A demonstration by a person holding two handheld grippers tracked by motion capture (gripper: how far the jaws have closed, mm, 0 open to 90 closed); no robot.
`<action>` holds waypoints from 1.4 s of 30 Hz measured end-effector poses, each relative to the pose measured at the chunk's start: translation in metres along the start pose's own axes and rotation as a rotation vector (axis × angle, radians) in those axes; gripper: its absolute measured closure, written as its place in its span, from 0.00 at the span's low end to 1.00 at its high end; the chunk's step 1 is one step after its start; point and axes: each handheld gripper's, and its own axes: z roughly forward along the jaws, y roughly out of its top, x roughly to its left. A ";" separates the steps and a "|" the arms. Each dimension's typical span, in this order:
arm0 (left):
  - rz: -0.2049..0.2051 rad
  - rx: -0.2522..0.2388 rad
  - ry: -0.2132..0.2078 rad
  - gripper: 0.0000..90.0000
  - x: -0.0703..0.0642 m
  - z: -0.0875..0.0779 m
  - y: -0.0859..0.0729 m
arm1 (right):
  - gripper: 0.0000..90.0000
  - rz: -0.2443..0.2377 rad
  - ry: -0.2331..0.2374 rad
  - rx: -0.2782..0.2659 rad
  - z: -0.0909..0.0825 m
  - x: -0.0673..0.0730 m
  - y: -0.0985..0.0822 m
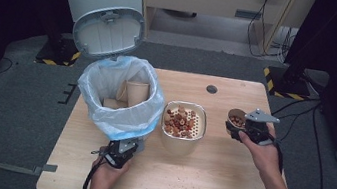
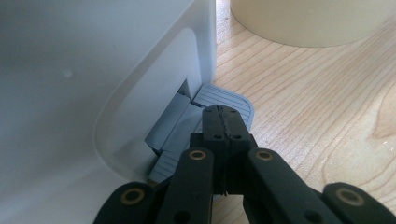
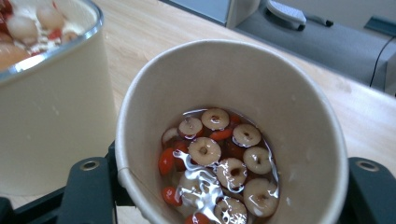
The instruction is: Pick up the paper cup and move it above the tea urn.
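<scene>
A white pedal bin [image 1: 117,117] lined with a pale blue bag stands at the table's left, its lid [image 1: 109,32] tipped up and back. Paper cups [image 1: 136,91] lie inside it. My left gripper [image 1: 123,151] is at the bin's foot; in the left gripper view its jaws [image 2: 224,119] are shut together, their tips resting on the grey ribbed pedal [image 2: 233,99]. My right gripper [image 1: 241,129] is shut on a paper cup [image 1: 236,118] held above the table's right side. That cup [image 3: 224,74] holds sliced dried fruit, red berries and liquid; black fingers [image 3: 88,191] clamp its sides.
A cream container with a metal strainer rim [image 1: 201,130], full of drained fruit pieces, stands mid-table between bin and cup, and in the right gripper view as the container [image 3: 51,116] just left of the cup. Crumbs speckle the wooden table [image 1: 224,183]. Cables lie on the floor behind.
</scene>
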 end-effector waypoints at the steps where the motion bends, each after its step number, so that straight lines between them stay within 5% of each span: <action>1: 0.000 0.000 0.000 1.00 0.000 0.000 0.000 | 0.37 -0.011 -0.001 0.000 -0.001 -0.001 0.004; 21: -0.001 0.001 -0.001 1.00 0.000 0.000 0.000 | 0.37 -0.172 0.012 -0.033 0.000 -0.001 0.059; 42: -0.005 0.000 -0.004 1.00 0.001 0.000 0.000 | 0.37 -0.235 0.028 -0.058 0.002 0.010 0.096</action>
